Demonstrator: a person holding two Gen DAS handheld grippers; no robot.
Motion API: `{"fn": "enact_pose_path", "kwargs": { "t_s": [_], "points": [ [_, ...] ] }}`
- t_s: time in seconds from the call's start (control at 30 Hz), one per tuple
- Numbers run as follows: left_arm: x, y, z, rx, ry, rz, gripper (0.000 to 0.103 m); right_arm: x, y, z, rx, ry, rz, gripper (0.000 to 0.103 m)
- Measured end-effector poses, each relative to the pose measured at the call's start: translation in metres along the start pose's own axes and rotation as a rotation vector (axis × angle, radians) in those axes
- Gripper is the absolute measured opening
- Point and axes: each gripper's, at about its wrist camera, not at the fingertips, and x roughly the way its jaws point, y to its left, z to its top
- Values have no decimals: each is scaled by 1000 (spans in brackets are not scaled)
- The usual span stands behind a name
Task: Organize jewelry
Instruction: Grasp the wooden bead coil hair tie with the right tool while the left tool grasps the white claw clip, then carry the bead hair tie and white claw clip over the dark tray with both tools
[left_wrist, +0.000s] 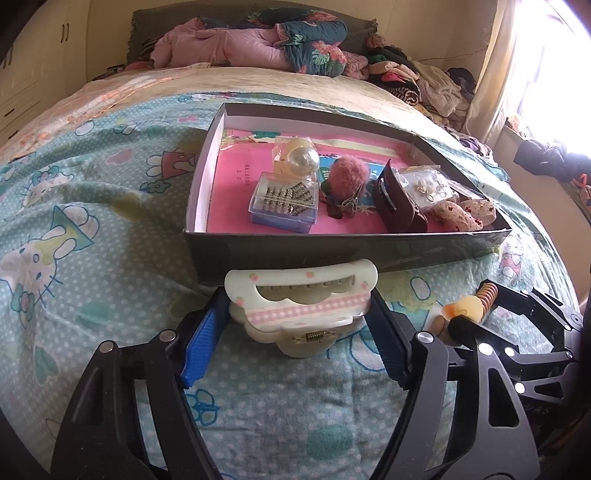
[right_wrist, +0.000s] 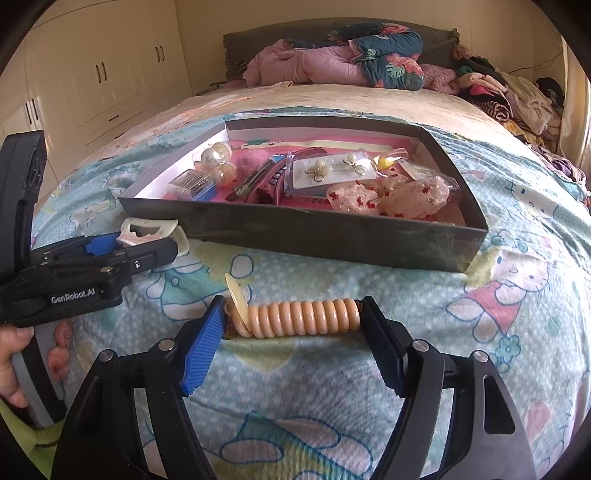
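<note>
Hair claw clip (left_wrist: 301, 308): cream with a pink gingham band, sitting on the cartoon-print bedsheet (left_wrist: 92, 258) just in front of the box's near wall, spring hinge toward the camera.
Left gripper (left_wrist: 300, 325): its pads press both ends of the claw clip, so it is clamped on it.
Spiral hair tie (right_wrist: 301, 318): peach coil lying on the sheet, near the clip and further from the box.
Right gripper (right_wrist: 293, 325): closed on the coil, one pad at each end.
Step in hand: both pieces look grasped but not yet lifted off the bed.
Next move: likely to raise each piece over the dark shallow box (left_wrist: 369, 247) and set it down on bare pink lining.
In the way: the box's near wall stands between both grippers and the inside; the clear bead case (left_wrist: 284, 203), pearl ornaments (left_wrist: 301, 157), fuzzy pink clip (left_wrist: 347, 173), brown claw clip (left_wrist: 397, 201), earring card (right_wrist: 328, 168) and floral scrunchies (right_wrist: 399, 197) crowd the right half, leaving room at left.
Risk: the two grippers sit close side by side and could knock together.
</note>
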Motion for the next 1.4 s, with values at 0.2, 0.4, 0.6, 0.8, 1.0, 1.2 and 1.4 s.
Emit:
{"fn": "enact_pose_path", "kwargs": {
  "t_s": [0.2, 0.4, 0.6, 0.8, 1.0, 1.2, 1.4],
  "points": [
    [-6, -3, -3, 15, 2, -14, 64, -8, 0, -4, 9, 2, -2, 71],
    [-17, -8, -6, 28, -8, -29, 64, -22, -3, -5, 19, -10, -5, 71],
    [-30, -14, -6, 38, -24, -48, 64, -37, -10, -5, 36, -32, -17, 71],
    [-37, -25, -1, 57, -42, -63, 64, -49, -21, -3, 49, -59, -40, 71],
    [-34, -39, 11, 78, -59, -84, 64, -56, -32, 6, 52, -87, -64, 71],
    [-27, -48, 30, 90, -77, -97, 64, -58, -43, 19, 59, -112, -87, 71],
    [-18, -52, 48, 93, -87, -96, 64, -56, -57, 35, 65, -133, -112, 71]
  ]
}}
